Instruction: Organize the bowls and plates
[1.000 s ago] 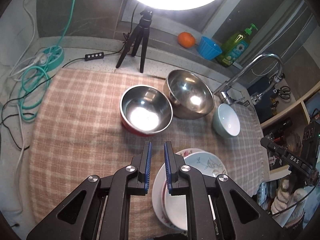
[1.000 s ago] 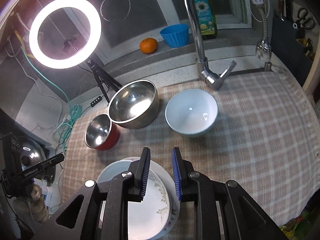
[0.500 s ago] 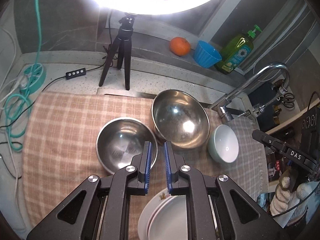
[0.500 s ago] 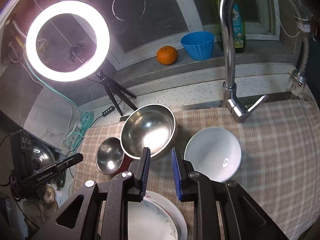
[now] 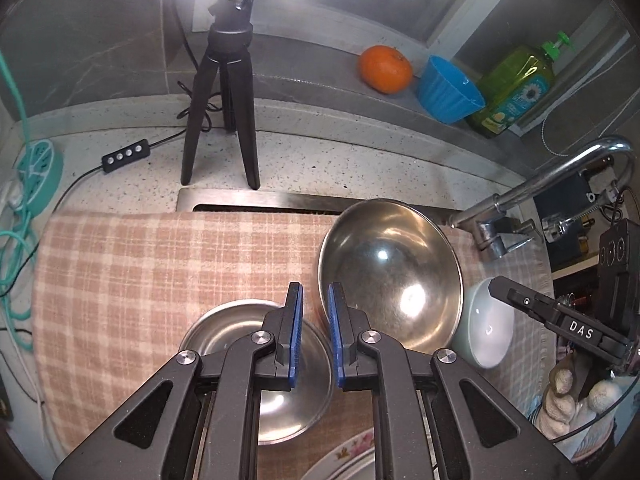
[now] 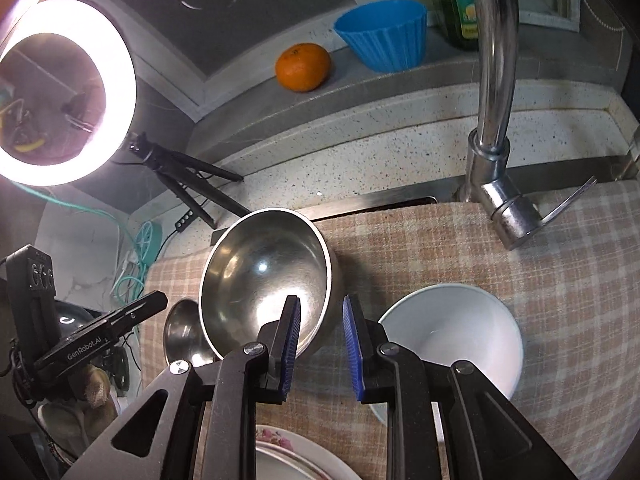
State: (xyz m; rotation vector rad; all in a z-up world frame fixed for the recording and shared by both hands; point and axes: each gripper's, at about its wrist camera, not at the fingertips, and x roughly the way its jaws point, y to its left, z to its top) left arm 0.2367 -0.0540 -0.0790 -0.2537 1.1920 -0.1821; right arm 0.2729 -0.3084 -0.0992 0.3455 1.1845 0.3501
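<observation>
Both sets of tongs are hanging narrowly parted and empty. The left gripper [image 5: 314,336] is keeping only a slim gap between its blue pads, poised over the right rim of the small steel bowl [image 5: 240,344] and pinching nothing. The right gripper [image 6: 320,350] is standing a shade wider, its left pad in front of the near wall of the large steel bowl [image 6: 266,280], its right pad close by the white bowl [image 6: 452,332] — whether either pad is touching a rim cannot be told.

All three bowls are sitting side by side on the checked cloth [image 5: 140,272] near the faucet [image 6: 492,120], with the floral plates [image 6: 288,460] peeking in at the bottom edge.

Judging from this, the hands are closing in on the bowls to nest them. Doing it well probably means widening the jaws before descending, straddling one rim so a pad is sitting inside and one outside, then clamping firmly — polished steel slips — and lifting straight up before carrying the smaller bowl into the larger.
</observation>
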